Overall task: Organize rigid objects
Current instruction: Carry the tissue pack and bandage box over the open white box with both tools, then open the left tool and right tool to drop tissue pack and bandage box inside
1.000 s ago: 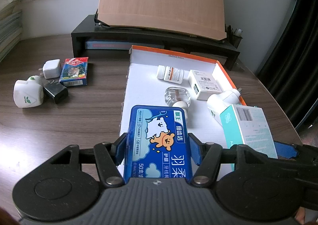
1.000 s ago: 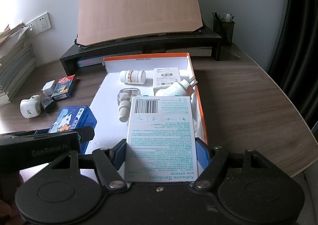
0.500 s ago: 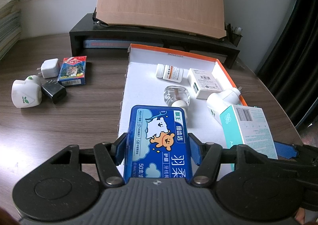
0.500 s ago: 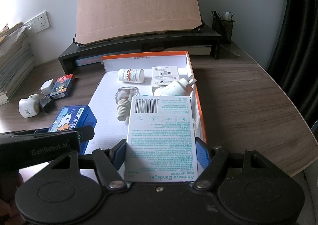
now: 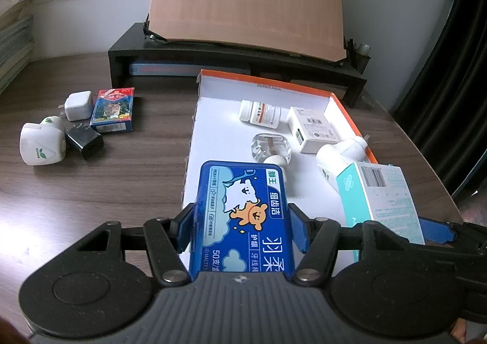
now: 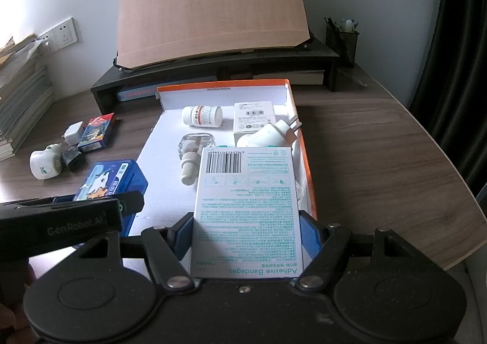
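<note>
My left gripper (image 5: 240, 230) is shut on a blue floss pick box (image 5: 242, 216) and holds it above the near left of the white tray with orange rim (image 5: 219, 131). My right gripper (image 6: 246, 236) is shut on a white and teal adhesive bandages box (image 6: 248, 210), held over the tray's near right part (image 6: 307, 167). In the tray lie a pill bottle (image 6: 202, 115), a white carton (image 6: 254, 120), a white plug-in device (image 6: 268, 136) and a clear bottle (image 6: 194, 151). The left gripper with its blue box (image 6: 111, 181) shows in the right wrist view.
On the table to the left lie a white charger (image 5: 78, 105), a red and blue card box (image 5: 114, 109), a black adapter (image 5: 85, 141) and a white plug-in device (image 5: 41, 143). A black monitor stand (image 5: 237, 58) with a brown board stands behind. A pen holder (image 6: 341, 39) is at the back right.
Both grippers have drawn back slightly from the tray with their boxes still held. Nothing was let go.
</note>
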